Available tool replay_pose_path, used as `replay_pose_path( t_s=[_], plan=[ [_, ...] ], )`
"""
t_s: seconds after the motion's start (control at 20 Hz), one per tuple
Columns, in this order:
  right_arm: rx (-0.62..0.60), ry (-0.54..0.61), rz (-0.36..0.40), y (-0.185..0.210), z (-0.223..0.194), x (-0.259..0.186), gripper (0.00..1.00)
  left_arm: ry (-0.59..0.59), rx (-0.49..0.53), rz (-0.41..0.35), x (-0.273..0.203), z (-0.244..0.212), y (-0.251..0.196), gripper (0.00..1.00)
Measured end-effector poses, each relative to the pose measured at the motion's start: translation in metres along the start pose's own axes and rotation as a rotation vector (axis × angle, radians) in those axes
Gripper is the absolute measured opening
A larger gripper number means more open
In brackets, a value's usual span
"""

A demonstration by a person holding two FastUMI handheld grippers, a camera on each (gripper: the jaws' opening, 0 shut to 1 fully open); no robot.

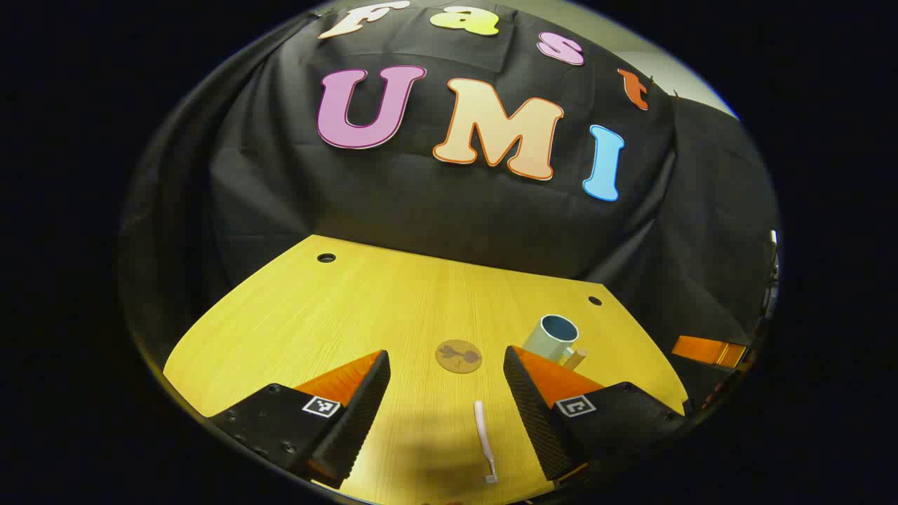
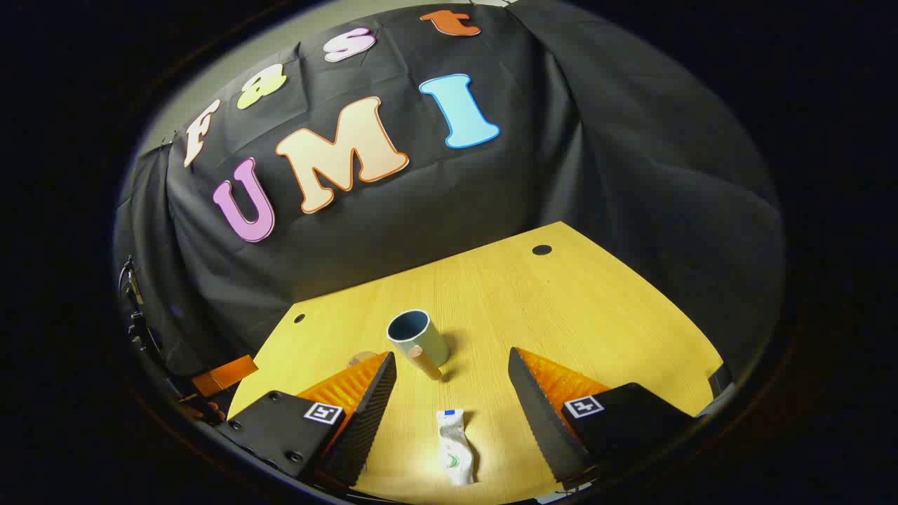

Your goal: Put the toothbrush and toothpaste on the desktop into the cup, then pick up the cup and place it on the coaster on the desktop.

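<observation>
A: In the left gripper view we have the toothbrush (image 1: pixel 483 440) lying flat on the tabletop (image 1: pixel 337 315) near its near edge, between the fingers of our left hand-held gripper (image 1: pixel 446 400). The jaws stand wide apart and grip nothing.

B: Beyond it we see the round coaster (image 1: pixel 458 355), apart from the brush, toward the middle of the tabletop. The cup (image 1: pixel 552 338) stands upright closer to the far right corner, with a small tan cylinder (image 1: pixel 574 358) just beside its base.

A: In the right gripper view the toothpaste (image 2: pixel 454 447) lies by the near edge, between the spread fingers of our right hand-held gripper (image 2: pixel 452 393). That one is wide open and empty too.

B: The cup (image 2: pixel 418 339) sits past the tube, open mouth up, and the tan cylinder (image 2: pixel 425 360) lies touching its near side, between cup and tube.

A: Both hand-held grippers hang above the tabletop, angled down toward it. Two dark holes (image 1: pixel 326 257) mark its far corners.
</observation>
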State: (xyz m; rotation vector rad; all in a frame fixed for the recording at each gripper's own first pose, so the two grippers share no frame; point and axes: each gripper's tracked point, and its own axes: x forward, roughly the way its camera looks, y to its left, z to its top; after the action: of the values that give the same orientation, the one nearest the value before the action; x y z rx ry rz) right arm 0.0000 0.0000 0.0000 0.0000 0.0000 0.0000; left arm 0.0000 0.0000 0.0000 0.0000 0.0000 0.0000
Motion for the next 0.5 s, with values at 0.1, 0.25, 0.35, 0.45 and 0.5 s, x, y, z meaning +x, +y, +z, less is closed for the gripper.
replay_pose_path(
  t_s=[0.1, 0.25, 0.35, 0.45, 0.5],
  plan=[
    [0.002, 0.018, 0.002, 0.000, -0.005, 0.000, 0.98, 0.007, 0.001, 0.005, -0.001, -0.002, 0.003, 0.94],
    [0.008, 0.045, 0.002, 0.005, -0.013, 0.001, 0.98, 0.018, 0.002, 0.010, -0.004, -0.006, 0.008, 0.94],
    [0.006, 0.063, 0.001, 0.007, -0.018, 0.003, 0.98, 0.029, -0.001, 0.015, -0.004, -0.009, 0.011, 0.94],
    [0.000, 0.081, 0.000, 0.007, -0.022, 0.003, 0.98, 0.039, -0.005, 0.018, -0.004, -0.012, 0.013, 0.94],
    [-0.001, 0.089, 0.000, 0.007, -0.024, 0.004, 0.98, 0.045, -0.006, 0.020, -0.005, -0.013, 0.014, 0.94]
  ],
)
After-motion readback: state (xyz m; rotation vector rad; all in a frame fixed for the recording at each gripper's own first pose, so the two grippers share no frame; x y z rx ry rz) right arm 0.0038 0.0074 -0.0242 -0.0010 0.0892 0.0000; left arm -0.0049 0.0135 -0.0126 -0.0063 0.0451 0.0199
